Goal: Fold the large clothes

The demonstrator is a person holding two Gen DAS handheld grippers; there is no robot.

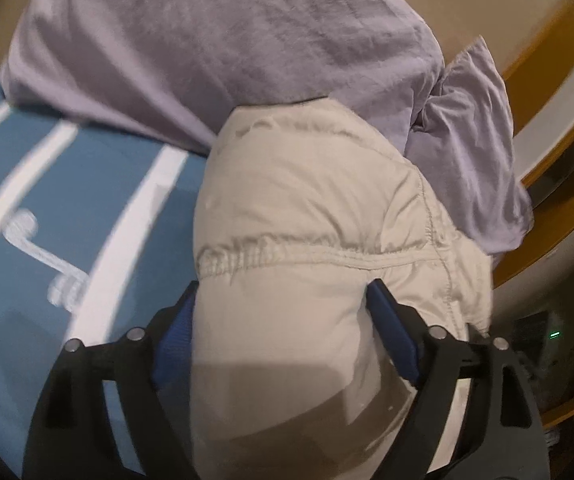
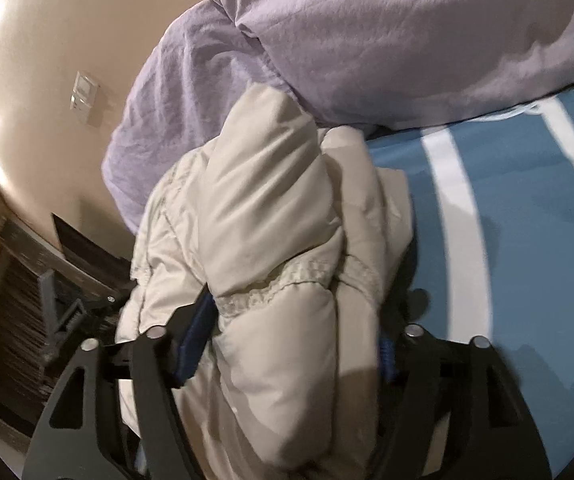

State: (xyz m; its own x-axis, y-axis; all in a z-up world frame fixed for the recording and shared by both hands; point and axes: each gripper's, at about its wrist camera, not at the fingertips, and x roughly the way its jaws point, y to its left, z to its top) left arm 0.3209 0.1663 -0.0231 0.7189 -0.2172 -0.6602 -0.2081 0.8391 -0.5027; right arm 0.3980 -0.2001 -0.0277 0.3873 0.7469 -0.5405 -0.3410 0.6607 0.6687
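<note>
Bed: blue cover with white stripes, takes up the left of the left wrist view and the right of the right wrist view. Lilac duvet heaped at the far end, one corner spilling off the side toward the wall.

Beige puffer jacket: bunched, quilted, lifted partly off the bed, far end touching or resting against the duvet. Long axis runs away from both cameras, straight along the fingers. Neither hand is nearer: each already has a wad of it.

Left tongs: clenched on a thick wad of the jacket just below the elastic seam, blue pads pressing into both sides.

Right tongs: same, grasping a thick roll of jacket at a gathered seam; right pad mostly hidden by fabric.

My read: both grips are on bulk, not edges, so the next move needs the jacket spread flat on the open striped area, clear of the duvet.

Containers: none in view.
</note>
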